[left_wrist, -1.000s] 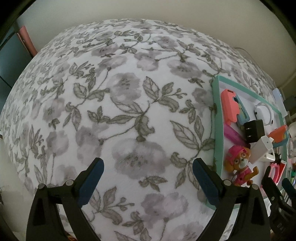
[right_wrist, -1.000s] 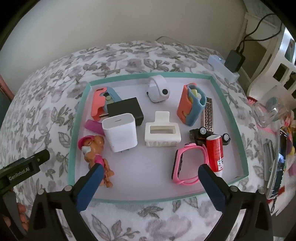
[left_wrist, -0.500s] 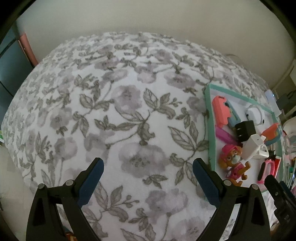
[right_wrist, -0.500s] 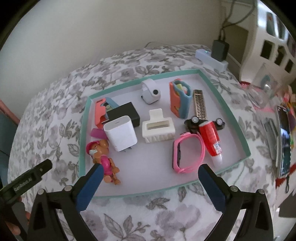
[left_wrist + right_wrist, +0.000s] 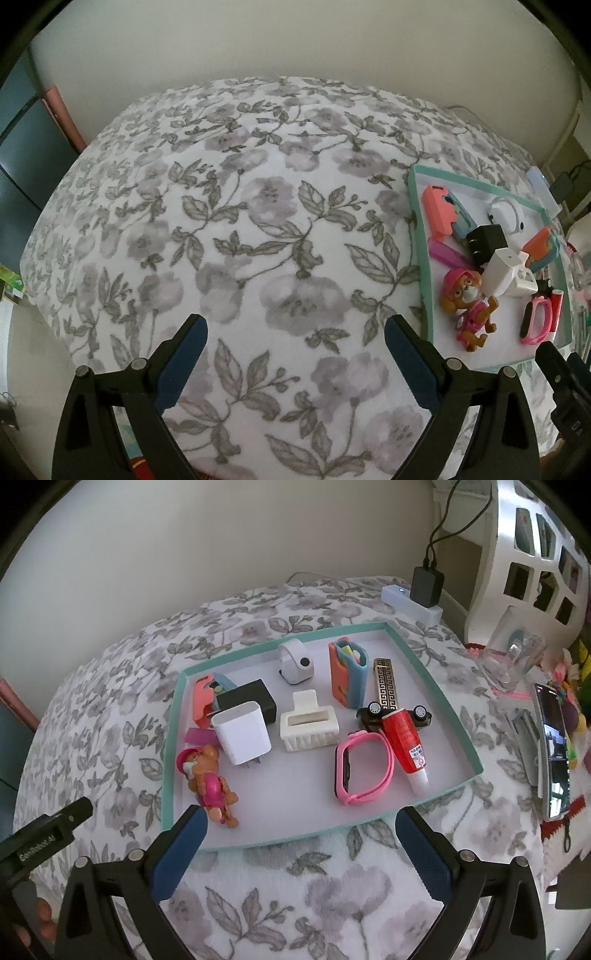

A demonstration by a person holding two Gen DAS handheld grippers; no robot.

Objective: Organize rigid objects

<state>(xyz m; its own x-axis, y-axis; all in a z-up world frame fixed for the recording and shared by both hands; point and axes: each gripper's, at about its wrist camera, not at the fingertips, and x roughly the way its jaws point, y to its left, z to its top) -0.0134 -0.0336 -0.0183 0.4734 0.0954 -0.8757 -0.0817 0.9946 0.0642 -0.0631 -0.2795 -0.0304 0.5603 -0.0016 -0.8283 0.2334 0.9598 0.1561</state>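
Left gripper (image 5: 293, 354): fingers spread wide, nothing between them, hovering over the bare floral cloth (image 5: 229, 229) left of the tray (image 5: 173, 746). Right gripper (image 5: 301, 843): fingers likewise spread and empty, positioned at the tray's near edge; the tip of the other gripper shows at the lower left of the right wrist view.

The teal-rimmed tray lies on the cloth and carries all the loose objects. Along its left edge, from far to near: a coral-and-blue case (image 5: 207, 698), a magenta piece (image 5: 197, 736) partly hidden behind the white charger (image 5: 242, 733), and a toy puppy (image 5: 208, 782) in pink lying near the near-left corner. The black adapter (image 5: 251, 699) sits just behind the white charger, touching it. At the tray's middle stands a white clip-like holder (image 5: 308, 725); behind it, toward the far edge, a white round device (image 5: 295, 662). Right of centre, a second coral-and-blue case (image 5: 349, 672) stands upright, with a patterned black-and-gold bar (image 5: 386, 681) just beside it. A red tube (image 5: 406, 744) lies across a dark toy car (image 5: 393, 714), and a pink wristband (image 5: 362, 766) lies just left of the tube, toward the near-right corner.

Beyond the tray's far-right corner, 1 white power strip (image 5: 412, 603) holds a black plug (image 5: 426, 585). A phone (image 5: 554, 746) lies at the far right.
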